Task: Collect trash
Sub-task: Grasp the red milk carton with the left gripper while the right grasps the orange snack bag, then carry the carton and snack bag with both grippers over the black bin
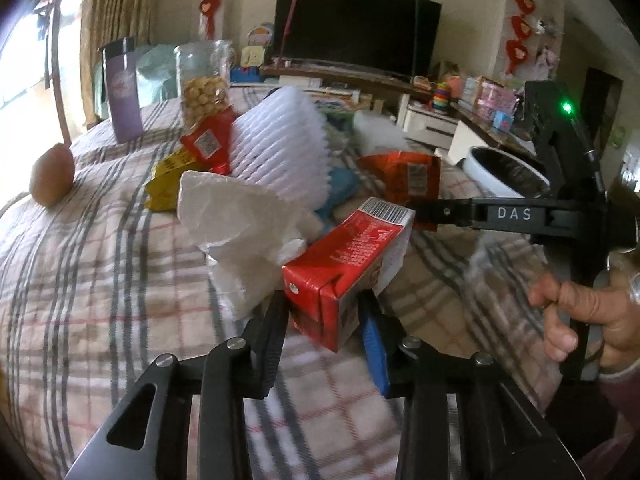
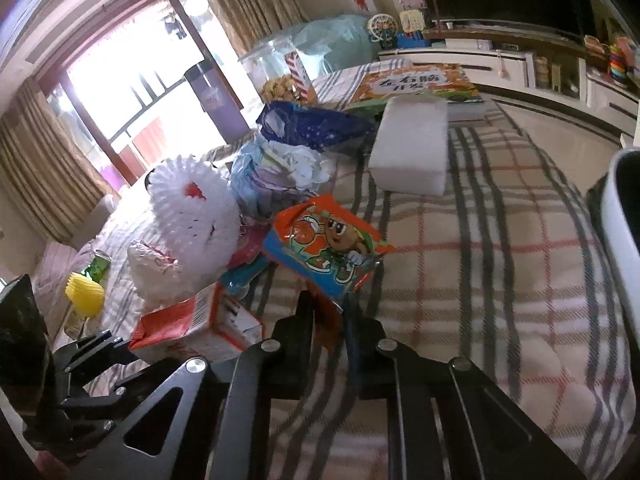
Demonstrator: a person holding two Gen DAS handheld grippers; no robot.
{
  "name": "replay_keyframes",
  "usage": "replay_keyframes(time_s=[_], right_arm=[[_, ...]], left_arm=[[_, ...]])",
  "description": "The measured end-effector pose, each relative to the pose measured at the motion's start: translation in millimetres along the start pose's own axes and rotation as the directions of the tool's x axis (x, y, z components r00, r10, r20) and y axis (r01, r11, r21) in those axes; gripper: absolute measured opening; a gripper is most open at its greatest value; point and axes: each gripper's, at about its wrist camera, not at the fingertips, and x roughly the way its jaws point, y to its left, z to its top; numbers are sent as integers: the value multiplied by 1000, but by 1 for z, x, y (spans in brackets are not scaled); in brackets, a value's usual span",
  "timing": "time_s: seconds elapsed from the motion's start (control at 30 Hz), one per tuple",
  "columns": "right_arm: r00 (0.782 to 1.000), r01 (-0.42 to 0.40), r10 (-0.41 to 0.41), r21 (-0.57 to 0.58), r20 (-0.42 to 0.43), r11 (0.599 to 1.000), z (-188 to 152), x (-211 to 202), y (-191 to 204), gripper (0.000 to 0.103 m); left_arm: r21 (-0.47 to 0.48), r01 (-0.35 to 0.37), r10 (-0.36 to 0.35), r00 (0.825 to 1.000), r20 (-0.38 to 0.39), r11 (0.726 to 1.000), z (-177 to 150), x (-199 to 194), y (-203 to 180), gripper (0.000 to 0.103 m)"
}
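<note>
My left gripper (image 1: 324, 300) is shut on a red and white drink carton (image 1: 344, 264), held tilted just above the plaid cloth; the carton also shows in the right wrist view (image 2: 196, 328). My right gripper (image 2: 328, 304) is shut on the edge of an orange snack wrapper (image 2: 324, 252) with a cartoon figure; the wrapper also shows in the left wrist view (image 1: 404, 176) at the tip of the right gripper (image 1: 424, 216). Beside the carton lie a crumpled white tissue (image 1: 236, 216) and a white foam fruit net (image 1: 280, 140). A white bin (image 1: 504, 172) stands past the table's right edge.
The plaid-covered table (image 1: 100, 280) holds a yellow wrapper (image 1: 168, 176), a red packet (image 1: 208, 140), a jar of snacks (image 1: 204, 84), a purple cup (image 1: 122, 88) and a brown fruit (image 1: 52, 176). A white foam block (image 2: 412, 148), blue bags (image 2: 308, 124) and a flat box (image 2: 412, 84) lie farther back.
</note>
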Motion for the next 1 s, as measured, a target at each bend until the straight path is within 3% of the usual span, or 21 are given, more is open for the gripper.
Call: replay_keyframes(time_s=[0.4,1.0], right_arm=[[998,17,-19,53,52,998,-20,-55,-34,14],[979,109,-132,150,154,983,-33,-130,-92,13]], left_arm=[[-43,39,-36,998,52,998,-12,-9,-40,33],[49,112,-115,991,61,992,24,27,-104,33]])
